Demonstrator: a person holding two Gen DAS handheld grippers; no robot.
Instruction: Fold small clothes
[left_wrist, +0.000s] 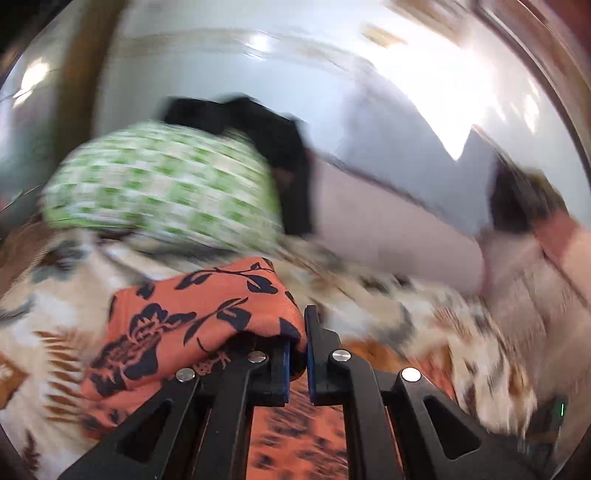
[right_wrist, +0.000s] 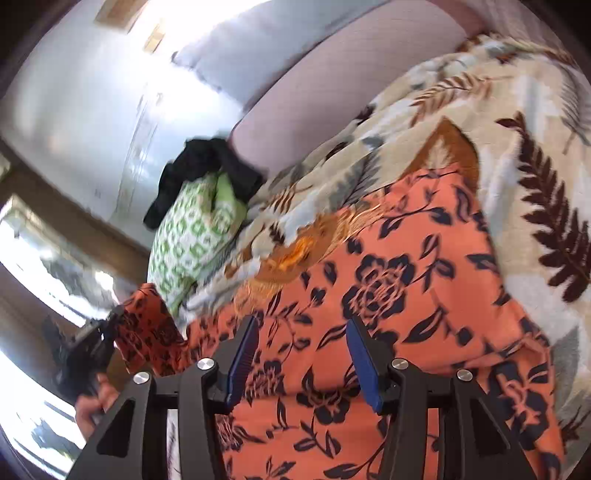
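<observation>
An orange cloth with a dark floral print (right_wrist: 399, 306) lies spread on the leaf-patterned bed cover (right_wrist: 546, 206). My left gripper (left_wrist: 298, 350) is shut on a lifted edge of this orange cloth (left_wrist: 192, 314), which drapes over its left finger. The left gripper also shows at the left of the right wrist view (right_wrist: 110, 325), holding the cloth's raised corner. My right gripper (right_wrist: 301, 358) is open, its blue pads (right_wrist: 243, 354) hovering over the cloth's middle, holding nothing.
A green-and-white patterned cloth bundle (left_wrist: 162, 184) lies further back on the bed with a black garment (left_wrist: 273, 140) behind it. A pale mauve pillow (right_wrist: 332, 92) sits against the white wall. A window (right_wrist: 44, 258) is at the left.
</observation>
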